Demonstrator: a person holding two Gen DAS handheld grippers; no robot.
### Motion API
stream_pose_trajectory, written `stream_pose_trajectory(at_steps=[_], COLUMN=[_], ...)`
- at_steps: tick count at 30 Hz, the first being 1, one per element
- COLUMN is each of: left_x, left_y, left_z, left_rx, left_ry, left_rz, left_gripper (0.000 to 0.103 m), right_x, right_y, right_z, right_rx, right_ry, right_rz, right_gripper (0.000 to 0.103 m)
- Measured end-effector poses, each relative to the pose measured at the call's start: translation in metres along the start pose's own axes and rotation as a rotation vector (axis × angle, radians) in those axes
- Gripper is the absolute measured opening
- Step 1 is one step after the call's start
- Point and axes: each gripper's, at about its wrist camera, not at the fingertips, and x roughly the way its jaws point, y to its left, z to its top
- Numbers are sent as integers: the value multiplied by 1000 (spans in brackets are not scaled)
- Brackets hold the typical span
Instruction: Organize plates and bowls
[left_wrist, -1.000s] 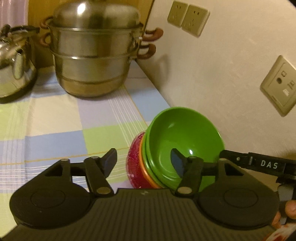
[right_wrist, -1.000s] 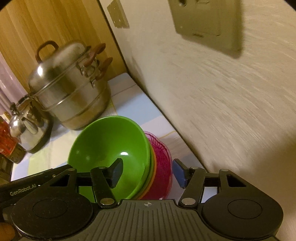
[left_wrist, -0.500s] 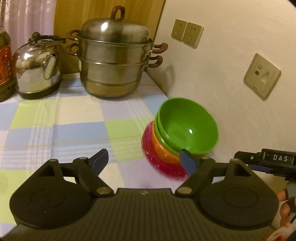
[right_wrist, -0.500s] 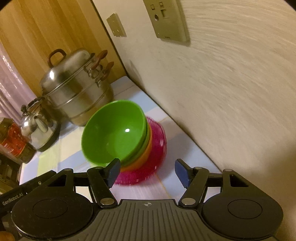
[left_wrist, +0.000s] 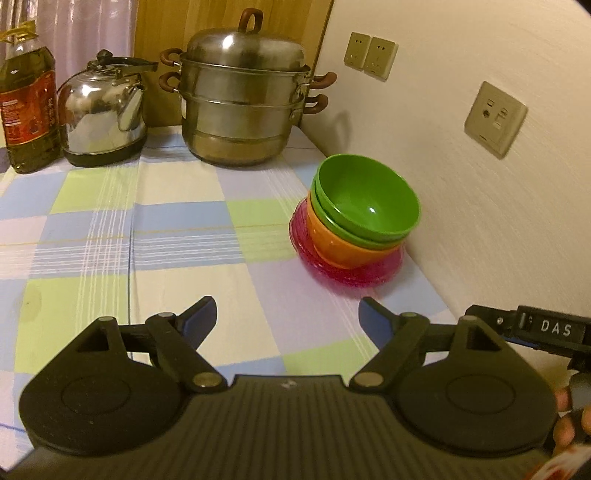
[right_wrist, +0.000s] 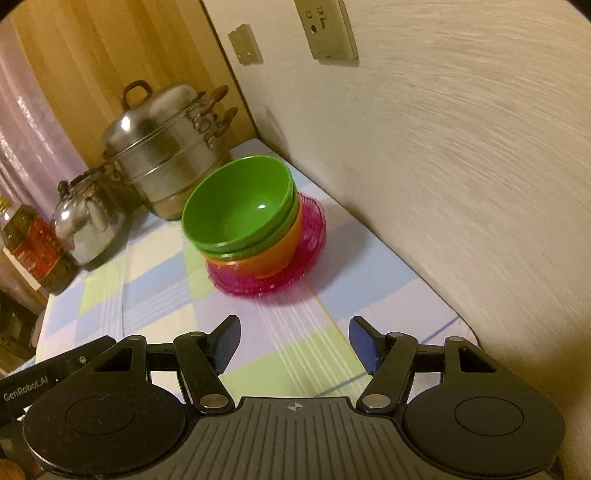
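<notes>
While both my tools hang over the cloth (left_wrist: 92, 236) | steamer (left_wrist: 240, 103) at back | bowls (left_wrist: 365, 214) stacked on pink plates (right_wrist: 310, 240) beside wall | left gripper (left_wrist: 287, 317) just widened, empty | right gripper (right_wrist: 294, 338) just widened, empty

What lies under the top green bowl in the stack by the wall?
Under the top green bowl sit a second green bowl, an orange bowl and pink plates. Their insides are covered.
</notes>
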Motion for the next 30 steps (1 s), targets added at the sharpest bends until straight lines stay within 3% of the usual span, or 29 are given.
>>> stream_pose_trajectory(at_steps=[13,30], left_x=[-32,-63], left_y=[-16,-25], left_z=[-30,-64], left_rx=[60,61], left_ry=[-3,-10], left_rz=[37,61], left_gripper=[79,76], right_x=[-35,-63], right_y=[16,29], right_z=[-44,-70], right_rx=[-167,-243], right_ry=[-32,-68], right_rz=[-42,-42], right_gripper=[65,65])
